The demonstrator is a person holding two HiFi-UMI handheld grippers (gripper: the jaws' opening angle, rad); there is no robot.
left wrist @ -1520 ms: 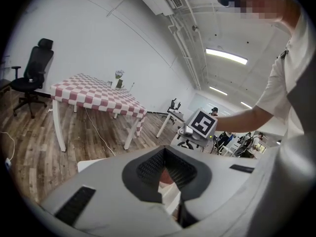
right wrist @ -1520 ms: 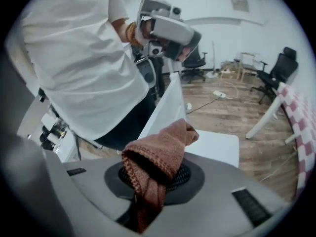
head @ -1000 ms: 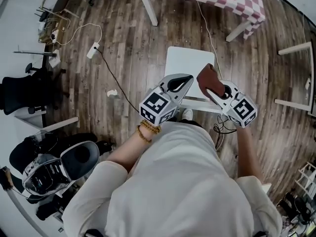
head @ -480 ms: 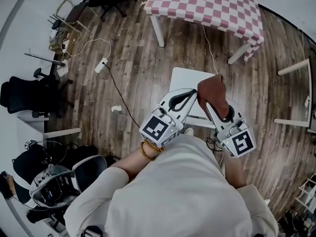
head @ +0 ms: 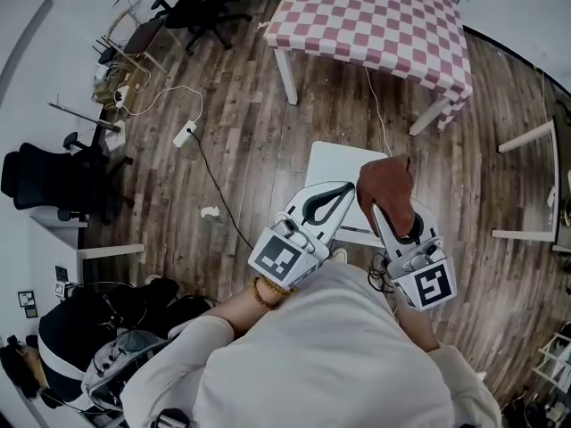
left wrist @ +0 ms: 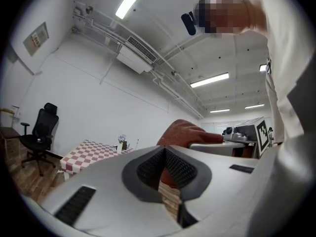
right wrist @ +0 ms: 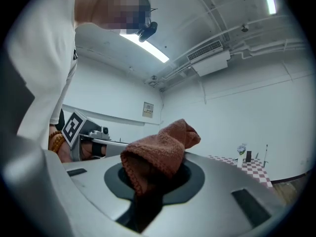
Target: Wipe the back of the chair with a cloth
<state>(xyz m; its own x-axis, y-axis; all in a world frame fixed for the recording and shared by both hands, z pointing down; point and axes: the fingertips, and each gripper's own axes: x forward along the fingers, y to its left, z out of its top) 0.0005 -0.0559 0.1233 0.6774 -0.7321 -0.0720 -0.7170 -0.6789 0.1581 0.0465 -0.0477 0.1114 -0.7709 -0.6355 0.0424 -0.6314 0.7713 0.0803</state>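
Right claw (right wrist: 154, 180) was clamped on the brown cloth (head: 385, 184). The cloth bunched up out of the jaws and stuck out past the tips. In the head view the cloth sat over the right edge of the white chair (head: 332, 162), near the top rail of its back; can't tell if it touched the chair.

Left claw (head: 346, 188) had jaws closed together and nothing gripped. Only a thin slit between the pads showed floor through it. It was just beside the right claw, to its left, over the chair's near edge. Both claws pointed away from the person toward the chair. The person stood right behind the chair back.

A table (head: 375, 25) with a pink-and-white checked cover stood beyond the chair, well apart from it. Wood plank floor (head: 241, 96), with a white power strip (head: 185, 134) and cable at left. Black office chair (head: 53, 181) far left.
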